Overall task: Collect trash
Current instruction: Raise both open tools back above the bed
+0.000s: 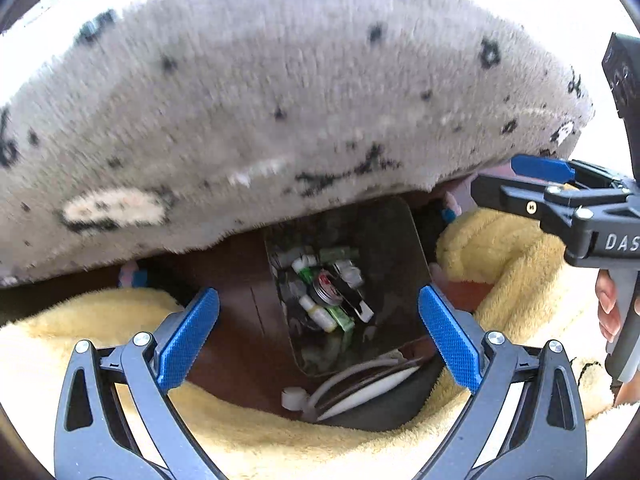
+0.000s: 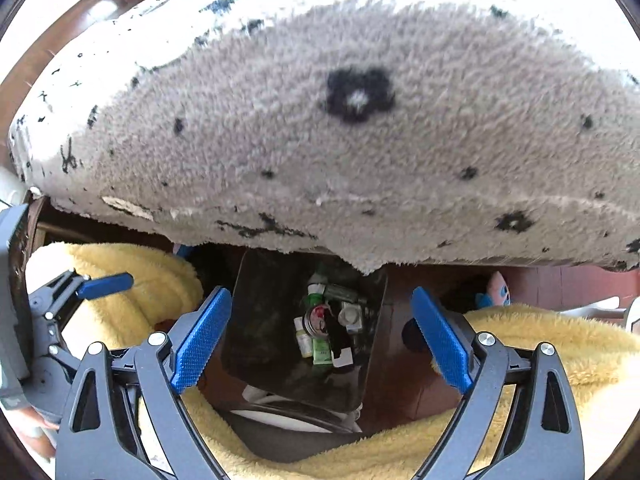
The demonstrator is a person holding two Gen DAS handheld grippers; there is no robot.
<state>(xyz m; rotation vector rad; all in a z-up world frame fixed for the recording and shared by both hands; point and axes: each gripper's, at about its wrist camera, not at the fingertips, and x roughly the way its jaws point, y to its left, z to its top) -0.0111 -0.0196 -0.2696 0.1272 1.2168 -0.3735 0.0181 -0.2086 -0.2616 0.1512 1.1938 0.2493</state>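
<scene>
Both grippers hung above a dark bin [image 1: 384, 240] on a brown floor, each pointing steeply down. The left gripper [image 1: 319, 332] stood wide open and empty; the right gripper [image 2: 322, 334] likewise gaped with nothing between its pads. The collected trash [image 1: 328, 284], small bottles and wrappers, lay at the bin's bottom. A shaggy grey rug [image 2: 320, 128] overhung the bin's far edge, and yellow fleece [image 1: 100, 344] crowded its sides. Either could likely snag a gripper or tip the bin.

A grey fluffy blanket [image 1: 280, 92] with black marks hangs above, a yellow towel [image 2: 540, 344] lies below, and a small pink toy [image 2: 498, 290] sits near it.
</scene>
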